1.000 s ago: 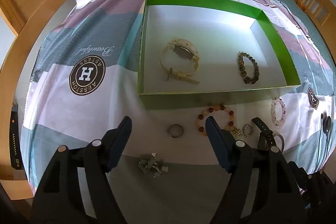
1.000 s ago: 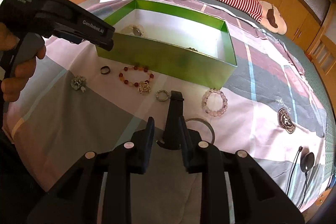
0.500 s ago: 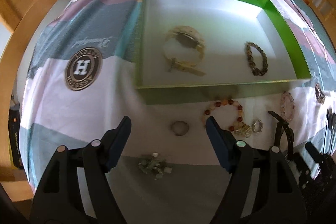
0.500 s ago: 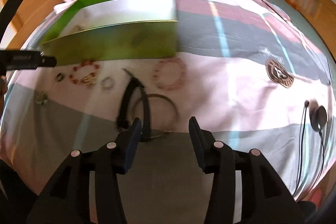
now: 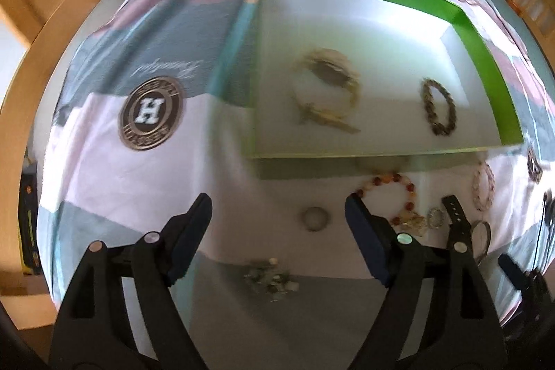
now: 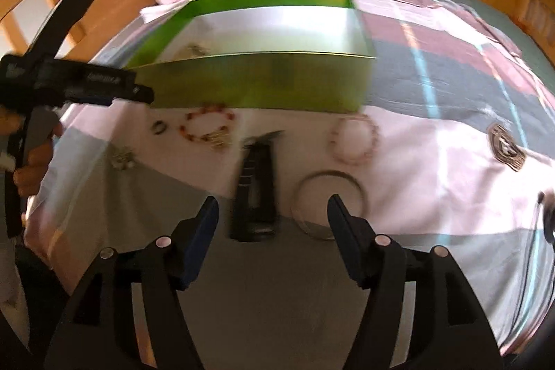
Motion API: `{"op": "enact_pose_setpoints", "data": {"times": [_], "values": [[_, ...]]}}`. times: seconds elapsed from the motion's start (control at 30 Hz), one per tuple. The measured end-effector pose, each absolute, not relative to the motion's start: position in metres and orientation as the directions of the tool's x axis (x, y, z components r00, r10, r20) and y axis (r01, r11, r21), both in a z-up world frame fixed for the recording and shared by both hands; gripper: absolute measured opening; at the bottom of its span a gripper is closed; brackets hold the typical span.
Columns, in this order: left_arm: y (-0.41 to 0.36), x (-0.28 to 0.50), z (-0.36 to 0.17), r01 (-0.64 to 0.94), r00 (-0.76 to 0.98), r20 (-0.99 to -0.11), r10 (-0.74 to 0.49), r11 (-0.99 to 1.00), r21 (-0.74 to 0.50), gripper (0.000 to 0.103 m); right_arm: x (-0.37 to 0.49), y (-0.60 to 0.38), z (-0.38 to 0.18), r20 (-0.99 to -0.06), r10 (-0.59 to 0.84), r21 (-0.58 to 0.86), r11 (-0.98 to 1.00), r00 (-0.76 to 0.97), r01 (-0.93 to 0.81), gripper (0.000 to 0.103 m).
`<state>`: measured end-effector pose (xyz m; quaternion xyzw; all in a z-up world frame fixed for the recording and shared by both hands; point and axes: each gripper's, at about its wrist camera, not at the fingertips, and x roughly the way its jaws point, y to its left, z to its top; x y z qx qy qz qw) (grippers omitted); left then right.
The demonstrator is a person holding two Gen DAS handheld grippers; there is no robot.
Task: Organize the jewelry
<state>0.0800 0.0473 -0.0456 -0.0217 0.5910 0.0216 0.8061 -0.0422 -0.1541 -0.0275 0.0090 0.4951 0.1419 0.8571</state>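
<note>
Box front: green box (image 6: 263, 85) wall blocks level reach; top open.
Bedspread before box: amber bracelet (image 5: 388, 193), ring (image 5: 315, 219), black watch (image 6: 256, 193), bangle (image 6: 327, 201) scattered, gaps between.

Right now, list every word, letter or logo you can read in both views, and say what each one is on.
"H": white letter in the middle of the round dark badge printed on the bedspread.
Ring text around that badge: blurred, unreadable.
Cursive word above the badge: upside down and blurred, unreadable.
White print on the left gripper's body, right wrist view: blurred, unreadable.
Crest badge on the bedspread, right wrist view: no legible text.
</note>
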Motion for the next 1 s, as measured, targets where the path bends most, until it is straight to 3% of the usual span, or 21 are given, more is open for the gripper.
{"op": "enact_pose_setpoints", "data": {"times": [0.3,0.57,0.93,0.97,1.0], "values": [[0.069,0.082,-0.048,-0.106,0.270,-0.963,0.002,0.994,-0.028,0.080,-0.048,-0.131,-0.028,-0.801,0.480,0.359,0.863,0.358,-0.356,0.065],[0.054,0.058,-0.063,-0.038,0.238,-0.971,0.029,0.999,0.021,0.083,-0.042,-0.159,-0.027,-0.843,0.350,0.263,0.930,0.408,-0.255,0.065],[0.064,0.044,-0.080,-0.085,0.199,-0.980,0.013,0.996,-0.004,0.086,-0.030,-0.126,-0.058,-0.876,0.289,0.181,0.939,0.386,-0.292,0.065],[0.069,0.045,-0.080,-0.094,0.198,-0.980,0.008,0.996,-0.011,0.086,-0.026,-0.123,-0.061,-0.882,0.263,0.157,0.946,0.391,-0.282,0.061],[0.072,0.046,-0.079,-0.105,0.197,-0.980,0.001,0.994,-0.020,0.086,-0.025,-0.121,-0.063,-0.884,0.249,0.144,0.951,0.396,-0.275,0.044]]}}
